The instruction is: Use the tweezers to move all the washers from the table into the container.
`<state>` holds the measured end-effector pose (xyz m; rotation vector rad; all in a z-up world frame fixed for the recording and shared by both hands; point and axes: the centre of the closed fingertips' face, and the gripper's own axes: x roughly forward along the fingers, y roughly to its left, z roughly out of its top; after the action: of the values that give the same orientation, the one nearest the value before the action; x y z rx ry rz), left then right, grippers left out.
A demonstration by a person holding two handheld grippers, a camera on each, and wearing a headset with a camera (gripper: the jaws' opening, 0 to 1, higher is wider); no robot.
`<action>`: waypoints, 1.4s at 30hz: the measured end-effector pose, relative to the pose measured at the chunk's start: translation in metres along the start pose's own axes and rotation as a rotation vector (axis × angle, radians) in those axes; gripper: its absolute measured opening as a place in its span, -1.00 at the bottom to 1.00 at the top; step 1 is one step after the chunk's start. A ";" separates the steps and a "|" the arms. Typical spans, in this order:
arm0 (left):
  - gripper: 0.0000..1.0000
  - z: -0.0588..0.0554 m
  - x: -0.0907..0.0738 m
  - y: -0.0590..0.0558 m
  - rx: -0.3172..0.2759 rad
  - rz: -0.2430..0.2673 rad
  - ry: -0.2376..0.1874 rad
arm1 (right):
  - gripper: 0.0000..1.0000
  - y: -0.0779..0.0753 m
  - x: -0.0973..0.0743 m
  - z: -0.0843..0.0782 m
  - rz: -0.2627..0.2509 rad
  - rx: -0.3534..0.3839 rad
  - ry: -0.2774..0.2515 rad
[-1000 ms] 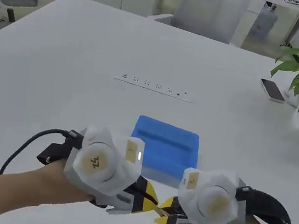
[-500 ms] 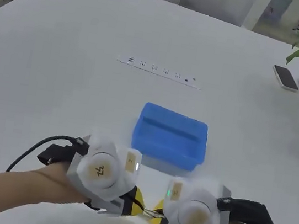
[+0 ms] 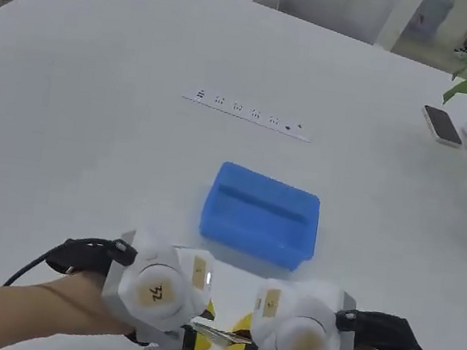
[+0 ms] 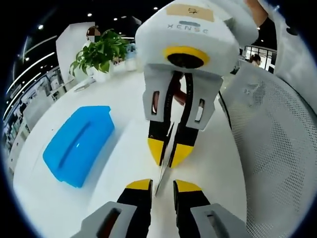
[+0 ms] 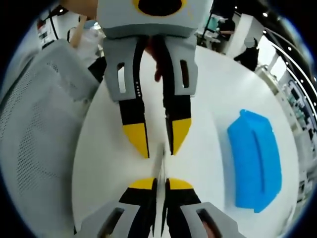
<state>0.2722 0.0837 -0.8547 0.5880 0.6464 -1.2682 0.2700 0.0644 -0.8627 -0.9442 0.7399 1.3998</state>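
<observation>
White worktop [image 3: 93, 120] in an open office. We note the tweezers [image 4: 162, 171] at its near edge, clamped between the closed jaws of the right gripper [image 5: 162, 184]. Their free end lies between the parted jaws of the left gripper [image 4: 163, 185]; contact there we cannot tell. The blue container [image 3: 261, 214] sits just beyond both grippers, toward the worktop's middle, and a power strip [image 3: 246, 113] lies farther back.

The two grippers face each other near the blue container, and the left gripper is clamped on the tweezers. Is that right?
Not quite: the right gripper is the one clamped on the tweezers. The right gripper view shows the jaws of the left gripper standing apart around their tip. The rest holds.
</observation>
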 end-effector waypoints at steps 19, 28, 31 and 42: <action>-1.00 -0.014 -0.004 -0.007 0.104 -0.013 0.046 | -0.77 0.001 -0.017 -0.040 -0.056 0.134 -0.021; -0.65 -0.020 -0.010 0.003 -0.093 0.082 0.089 | -0.45 -0.003 -0.035 -0.061 -0.161 0.453 -0.067; -0.28 -0.027 -0.015 0.003 -0.252 0.125 0.091 | -0.15 -0.005 -0.037 -0.061 -0.192 0.584 -0.120; 0.72 -0.021 -0.075 0.017 -0.634 0.461 -0.118 | 0.18 -0.021 -0.086 -0.057 -0.418 0.850 -0.325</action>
<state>0.2734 0.1523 -0.8138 0.1165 0.7177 -0.6074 0.2918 -0.0252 -0.8111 -0.1703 0.7344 0.7173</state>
